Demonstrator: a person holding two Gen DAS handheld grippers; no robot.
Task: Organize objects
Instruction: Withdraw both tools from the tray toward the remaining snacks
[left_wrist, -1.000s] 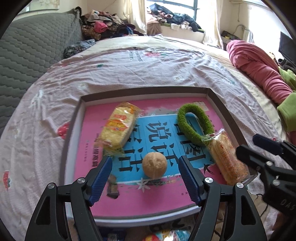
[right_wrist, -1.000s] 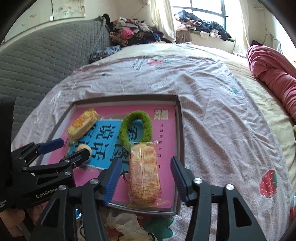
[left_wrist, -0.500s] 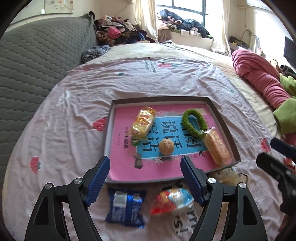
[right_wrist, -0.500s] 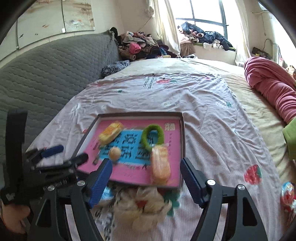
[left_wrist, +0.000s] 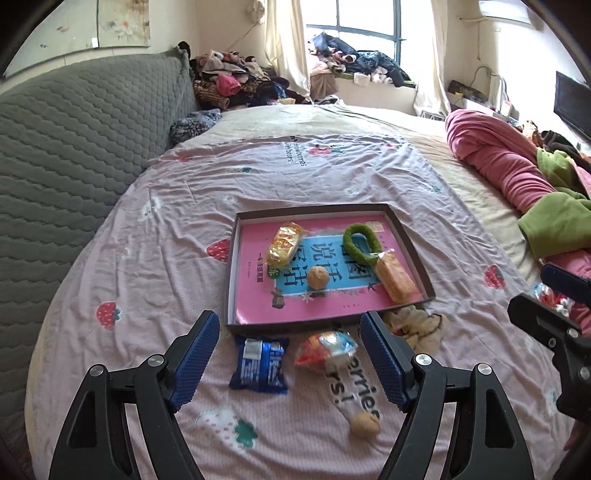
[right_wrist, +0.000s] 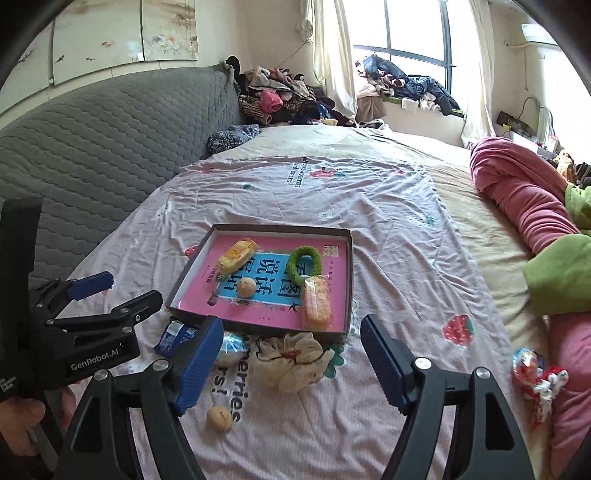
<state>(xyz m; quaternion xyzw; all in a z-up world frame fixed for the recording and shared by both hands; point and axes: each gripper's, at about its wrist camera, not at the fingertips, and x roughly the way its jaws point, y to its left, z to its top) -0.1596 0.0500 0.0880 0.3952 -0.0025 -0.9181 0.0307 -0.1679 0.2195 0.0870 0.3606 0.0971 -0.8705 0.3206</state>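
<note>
1. Bed (left_wrist: 332, 177): a pink sheet printed with strawberries covers it; a grey quilted headboard (left_wrist: 74, 155) stands along its left side.
2. Tray (left_wrist: 413, 251), the landmark: a shallow dark-rimmed box with a pink and blue printed floor, lying flat near the middle of the bed.
3. Left claw (left_wrist: 291, 360): hangs above the sheet on the near side of the tray, its blue-padded jaws spread wide with nothing pinched.
4. Right claw (right_wrist: 291, 360): hangs likewise on the near side of the tray, jaws spread and empty.
5. Green ring (left_wrist: 360, 243): inside the tray, toward its far right corner.
6. Yellow snack pack (left_wrist: 286, 243): inside the tray, far left part.
7. Orange cracker pack (left_wrist: 397, 278): inside the tray, along its right wall, touching the green ring.
8. Blue packet (left_wrist: 260, 363): on the sheet, just beside the tray's near rim.
9. Red and blue wrapped snack (left_wrist: 325, 349): on the sheet, right of the blue packet, near the tray's near rim.
10. Cream scrunchie (right_wrist: 293, 356): against the tray's near right corner.
11. Round bun (left_wrist: 318, 277): inside the tray, centre.
12. Walnut (left_wrist: 365, 424): on the sheet, well apart from the tray's near rim.
</note>
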